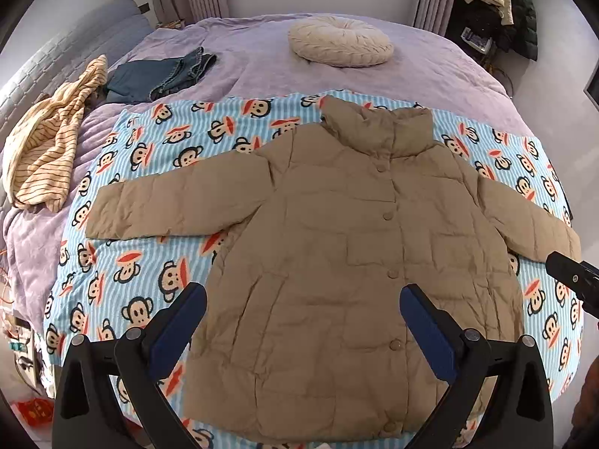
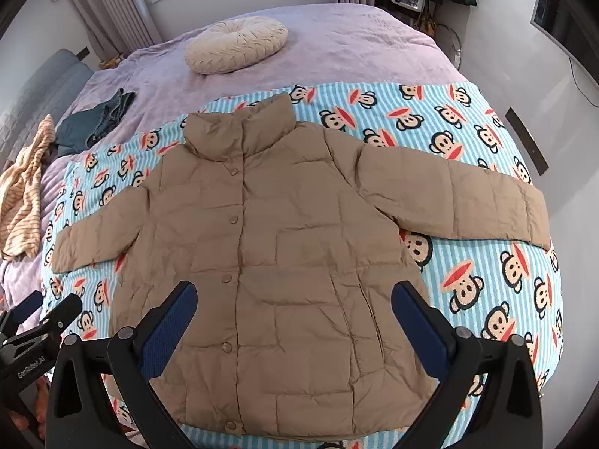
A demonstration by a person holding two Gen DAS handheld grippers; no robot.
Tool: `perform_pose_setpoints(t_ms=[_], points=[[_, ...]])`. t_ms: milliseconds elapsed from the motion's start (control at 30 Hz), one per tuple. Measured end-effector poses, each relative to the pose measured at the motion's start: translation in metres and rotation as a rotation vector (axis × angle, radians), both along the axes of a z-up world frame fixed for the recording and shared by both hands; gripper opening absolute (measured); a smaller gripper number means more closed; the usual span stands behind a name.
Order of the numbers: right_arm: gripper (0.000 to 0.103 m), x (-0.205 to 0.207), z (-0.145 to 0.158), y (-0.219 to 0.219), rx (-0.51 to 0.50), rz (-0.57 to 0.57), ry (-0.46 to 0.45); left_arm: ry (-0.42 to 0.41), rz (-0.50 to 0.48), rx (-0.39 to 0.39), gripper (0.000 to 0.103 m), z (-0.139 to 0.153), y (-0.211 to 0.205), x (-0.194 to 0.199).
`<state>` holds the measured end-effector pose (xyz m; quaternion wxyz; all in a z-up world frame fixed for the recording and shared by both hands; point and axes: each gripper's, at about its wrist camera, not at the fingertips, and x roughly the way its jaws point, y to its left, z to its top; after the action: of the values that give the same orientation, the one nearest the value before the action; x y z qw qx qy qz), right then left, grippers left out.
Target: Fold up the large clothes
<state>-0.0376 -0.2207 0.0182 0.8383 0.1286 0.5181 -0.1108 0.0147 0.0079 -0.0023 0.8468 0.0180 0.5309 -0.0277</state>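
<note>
A tan padded jacket (image 1: 337, 254) lies flat and buttoned on a blue striped monkey-print blanket (image 1: 149, 138), collar at the far side, both sleeves spread out sideways. My left gripper (image 1: 303, 299) hovers above the jacket's lower front, wide open with nothing between its blue pads. In the right wrist view the same jacket (image 2: 284, 247) fills the middle, and my right gripper (image 2: 294, 295) hangs over its lower half, also wide open and holding nothing. The right gripper's black tip (image 1: 572, 277) shows at the right edge near the sleeve cuff; the left gripper's body (image 2: 41, 329) shows at lower left.
The blanket (image 2: 468, 138) covers a purple bedspread (image 1: 262, 48). A round cream cushion (image 1: 338, 41) sits at the far side. Folded jeans (image 1: 164, 75) and a striped yellow garment (image 1: 48, 142) lie at the left. Dark clothes (image 1: 494, 11) hang at the far right corner.
</note>
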Motion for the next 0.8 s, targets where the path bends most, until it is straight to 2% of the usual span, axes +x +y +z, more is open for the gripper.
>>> perform_pose_setpoints(t_ms=[800], points=[[0.103,0.0040,-0.0100,-0.0092,0.027,-0.040,0.030,0.021,-0.005,0.008,0.103,-0.0075,-0.0045,0.0049]])
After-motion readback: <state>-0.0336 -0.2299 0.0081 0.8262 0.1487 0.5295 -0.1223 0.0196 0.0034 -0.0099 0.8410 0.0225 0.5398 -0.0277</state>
